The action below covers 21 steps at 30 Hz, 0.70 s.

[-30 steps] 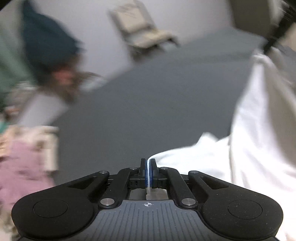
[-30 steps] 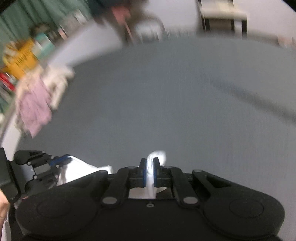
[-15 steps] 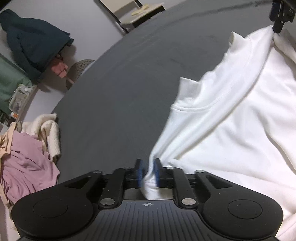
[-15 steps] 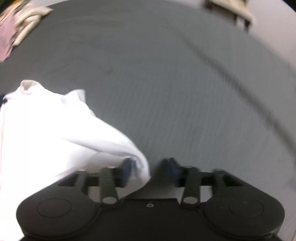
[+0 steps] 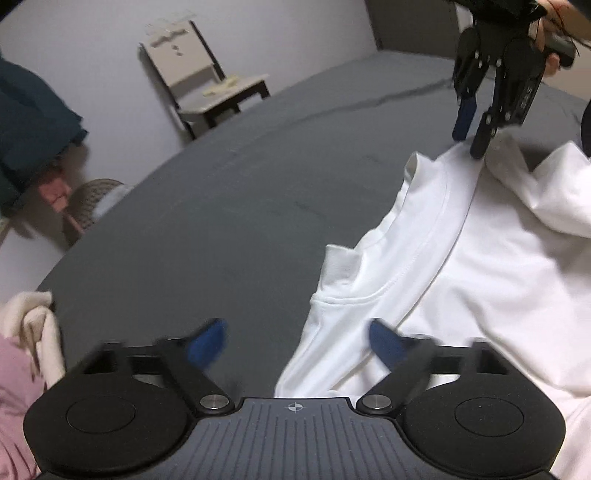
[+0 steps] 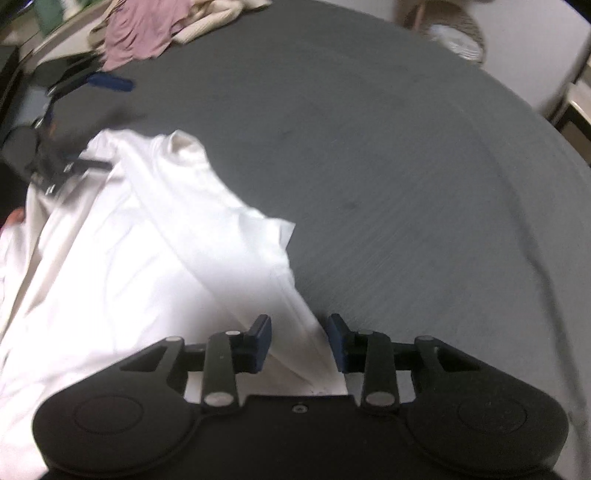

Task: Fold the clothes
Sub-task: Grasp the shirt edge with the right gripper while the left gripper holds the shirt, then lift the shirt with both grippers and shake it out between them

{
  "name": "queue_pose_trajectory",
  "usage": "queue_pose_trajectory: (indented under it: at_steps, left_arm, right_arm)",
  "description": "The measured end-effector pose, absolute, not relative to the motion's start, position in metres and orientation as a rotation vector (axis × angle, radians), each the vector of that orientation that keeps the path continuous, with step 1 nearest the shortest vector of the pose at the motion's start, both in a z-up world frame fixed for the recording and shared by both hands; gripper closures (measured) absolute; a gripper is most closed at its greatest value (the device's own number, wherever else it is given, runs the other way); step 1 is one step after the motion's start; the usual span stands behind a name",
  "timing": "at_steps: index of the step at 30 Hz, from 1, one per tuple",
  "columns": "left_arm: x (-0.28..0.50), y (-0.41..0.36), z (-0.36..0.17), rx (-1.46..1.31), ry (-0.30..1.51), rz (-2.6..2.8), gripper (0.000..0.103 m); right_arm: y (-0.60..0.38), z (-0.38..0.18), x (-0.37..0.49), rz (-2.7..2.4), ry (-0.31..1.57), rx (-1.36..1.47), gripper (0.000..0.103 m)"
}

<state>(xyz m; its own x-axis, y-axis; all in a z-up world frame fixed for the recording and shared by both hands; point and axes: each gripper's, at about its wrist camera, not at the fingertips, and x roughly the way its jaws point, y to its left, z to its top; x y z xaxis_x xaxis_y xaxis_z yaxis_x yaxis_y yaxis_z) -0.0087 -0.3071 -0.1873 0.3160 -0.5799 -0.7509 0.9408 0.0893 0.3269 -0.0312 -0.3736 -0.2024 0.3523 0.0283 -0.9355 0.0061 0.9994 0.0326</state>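
A white long-sleeved top [image 5: 480, 251] lies spread on the grey bed surface [image 5: 221, 206], its collar toward the far side. My left gripper [image 5: 295, 341] is open, its blue pads wide apart over the garment's near edge. My right gripper [image 6: 300, 341] is open just above another edge of the white top [image 6: 147, 240]. The right gripper also shows in the left wrist view [image 5: 471, 136], hovering open above the cloth. The left gripper shows blurred in the right wrist view [image 6: 74, 122].
A pile of pink and cream clothes [image 6: 155, 26] lies at the bed's edge, also in the left wrist view [image 5: 22, 354]. A wooden chair [image 5: 207, 81] stands by the wall. A dark blue jacket [image 5: 33, 122] hangs at the left, a woven basket [image 5: 96, 203] below it.
Both grippers held the white top pinched a second ago. The top was laid down on the bed. Both grippers have opened and let go of it.
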Motion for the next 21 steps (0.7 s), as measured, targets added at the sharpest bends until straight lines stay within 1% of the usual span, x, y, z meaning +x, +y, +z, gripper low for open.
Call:
queue_pose_trajectory:
  at_steps: [1, 3, 7, 10, 15, 16, 17, 18, 19, 20, 21]
  left_arm:
    - [-0.010, -0.309, -0.189, 0.932, 0.504, -1.214, 0.056]
    - [-0.013, -0.313, -0.192, 1.002, 0.519, -1.250, 0.057]
    - [-0.019, -0.317, -0.195, 1.093, 0.530, -1.305, 0.057]
    - [-0.020, -0.319, -0.193, 1.114, 0.549, -1.322, 0.057]
    - [-0.028, -0.323, -0.194, 1.150, 0.573, -1.337, 0.078]
    - [-0.031, -0.323, -0.192, 1.157, 0.580, -1.340, 0.089]
    - [-0.035, -0.323, -0.192, 1.168, 0.583, -1.336, 0.094]
    - [-0.039, -0.322, -0.192, 1.183, 0.581, -1.324, 0.097]
    - [-0.044, -0.321, -0.191, 1.199, 0.577, -1.310, 0.100]
    - [-0.048, -0.320, -0.191, 1.214, 0.568, -1.290, 0.100]
    - [-0.053, -0.319, -0.192, 1.228, 0.554, -1.265, 0.100]
  right_arm:
    - [-0.375, -0.201, -0.030, 0.024, 1.209, 0.022, 0.073]
    - [-0.376, -0.199, -0.027, 0.044, 1.205, 0.002, 0.075]
    - [-0.377, -0.200, -0.032, 0.071, 1.222, -0.031, 0.075]
    - [-0.377, -0.199, -0.039, 0.080, 1.247, -0.068, 0.075]
    - [-0.368, -0.208, -0.032, 0.078, 1.283, -0.129, 0.075]
    - [-0.365, -0.209, -0.032, 0.068, 1.285, -0.142, 0.075]
    - [-0.362, -0.209, -0.033, 0.054, 1.287, -0.156, 0.078]
    - [-0.358, -0.209, -0.033, 0.039, 1.288, -0.171, 0.083]
    - [-0.355, -0.209, -0.034, 0.025, 1.289, -0.185, 0.083]
    - [-0.352, -0.209, -0.034, 0.010, 1.290, -0.199, 0.085]
    - [-0.349, -0.209, -0.035, -0.005, 1.291, -0.213, 0.089]
